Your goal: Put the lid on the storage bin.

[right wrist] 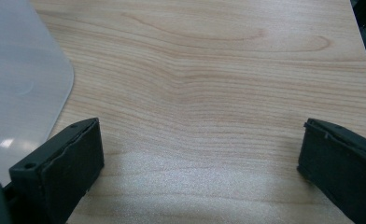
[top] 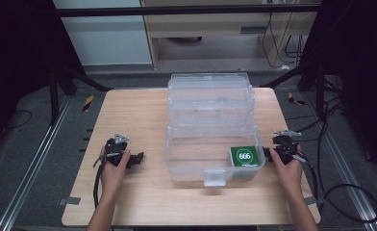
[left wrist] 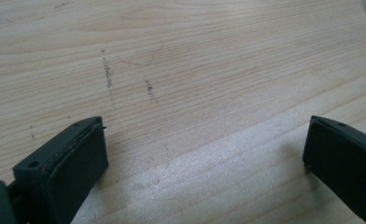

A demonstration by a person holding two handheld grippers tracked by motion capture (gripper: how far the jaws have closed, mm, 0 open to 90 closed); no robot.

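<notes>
Two grippers flank my clear plastic storage box (top: pixel 210 130), lid up. Left gripper (top: pixel 137 157) and right gripper (top: pixel 271 152) both gape wide, empty, resting on the wooden table (top: pixel 129 115). The green square card (top: pixel 246 156) lies inside, just left of my right gripper, ready for picking.

My left gripper (left wrist: pixel 204 154) and right gripper (right wrist: pixel 200 154) carry matt black plastic jaws, their inner pads dull and faintly grainy. Beneath my fingers the table (left wrist: pixel 209 70) is pale wood, smooth, with a soft sheen and a few grey scuff marks ahead of my left jaws. Beside my right jaws sits the box (top: pixel 210 125), clear glossy plastic, holding a green card (top: pixel 245 156) with a smooth printed face.
</notes>
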